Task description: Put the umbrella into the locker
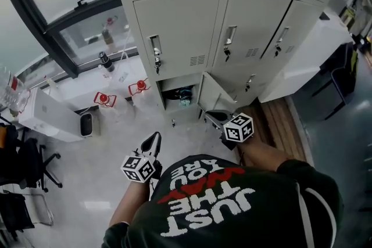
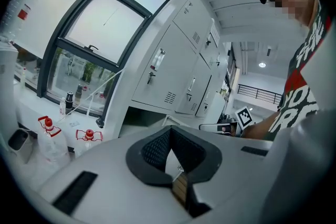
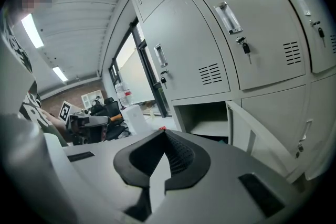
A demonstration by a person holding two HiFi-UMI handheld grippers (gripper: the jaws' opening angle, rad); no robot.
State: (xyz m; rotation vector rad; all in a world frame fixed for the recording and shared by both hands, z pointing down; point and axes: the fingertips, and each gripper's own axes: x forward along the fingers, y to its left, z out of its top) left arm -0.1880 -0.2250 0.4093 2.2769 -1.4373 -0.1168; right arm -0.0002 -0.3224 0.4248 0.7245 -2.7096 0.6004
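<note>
Head view: the umbrella [image 1: 185, 96] lay as a dark, teal-tinged bundle inside the open bottom compartment [image 1: 169, 103] of the locker [image 1: 180, 32], just above frame centre, w/ its door [image 1: 215, 96] swung out to the right. The left gripper [image 1: 154, 137], lower centre-left, had its jaws closed w/ nothing between them. The right gripper [image 1: 215, 118], right of centre by the door, was likewise pinched together & empty, both apart from the compartment.
</note>
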